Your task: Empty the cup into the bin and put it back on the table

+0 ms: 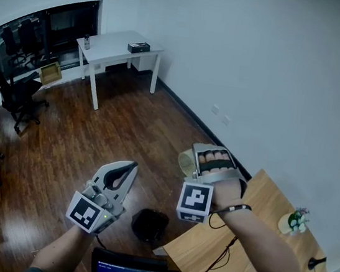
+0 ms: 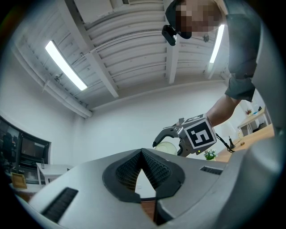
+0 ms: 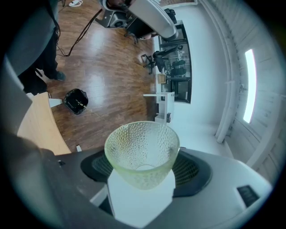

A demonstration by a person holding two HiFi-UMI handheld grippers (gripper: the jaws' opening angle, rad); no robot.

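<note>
Table (image 1: 247,253): pale wood, at the right of the head view, its near corner just beside the bin

Bin (image 1: 149,224): dark, on the floor; in the head view it lies between the two grippers and lower in the picture than both. Whether the cup's mouth is right over it cannot be told

Right gripper (image 1: 195,158): the hand at work, forearm reaching out across the table corner, pointing away and somewhat down; jaws wide apart, clamped on the cup's lower body

Left gripper (image 1: 129,169): jaws together, nothing in them, held aside, tilted upward

Cup (image 3: 142,152): dimpled clear glass, long axis along the right jaws, mouth facing away from them; off the table, above the floor; looks empty, so the return likely calls for a swing back over the table and righting
</note>
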